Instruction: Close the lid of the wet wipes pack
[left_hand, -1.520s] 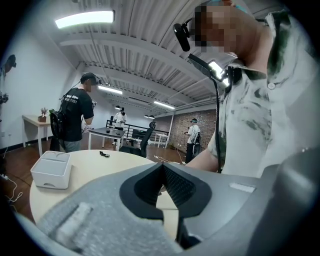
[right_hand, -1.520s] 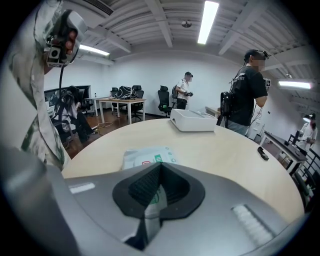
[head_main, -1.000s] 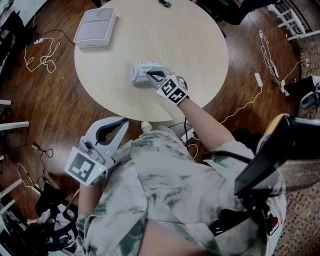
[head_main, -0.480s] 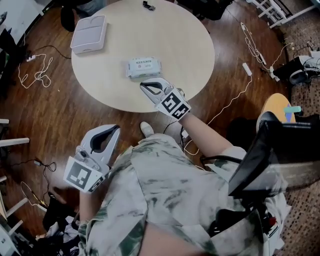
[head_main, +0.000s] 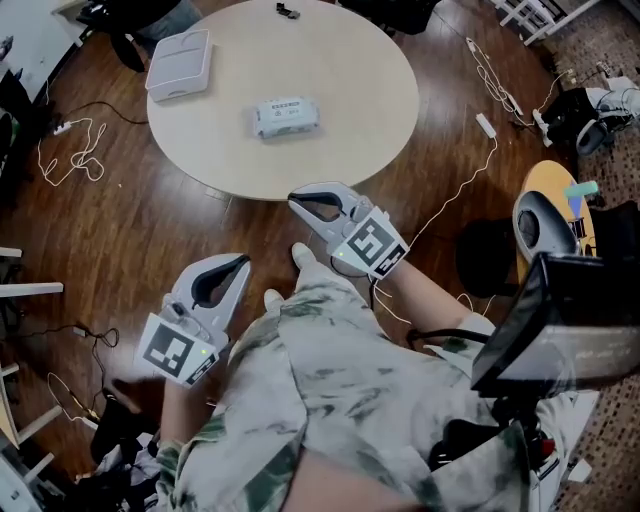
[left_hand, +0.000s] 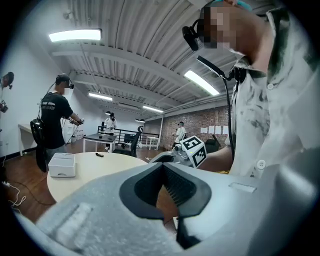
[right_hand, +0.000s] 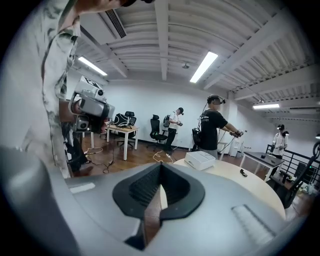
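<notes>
The wet wipes pack lies flat on the round beige table, and its lid looks flat against the top. Both grippers hang off the table, near the person's body. My right gripper is shut and empty, just past the table's near edge and well short of the pack. My left gripper is also shut and empty, lower and to the left over the wooden floor. The jaws meet in the left gripper view and in the right gripper view. Neither gripper view shows the pack.
A white box sits at the table's far left, and a small dark object lies at its far edge. Cables trail over the floor on both sides. A round stool stands at the right. Other people stand in the room.
My right gripper has drawn back from the pack, off the table toward the body. The person has stepped back, so the table looks farther away. The left gripper stays low.
</notes>
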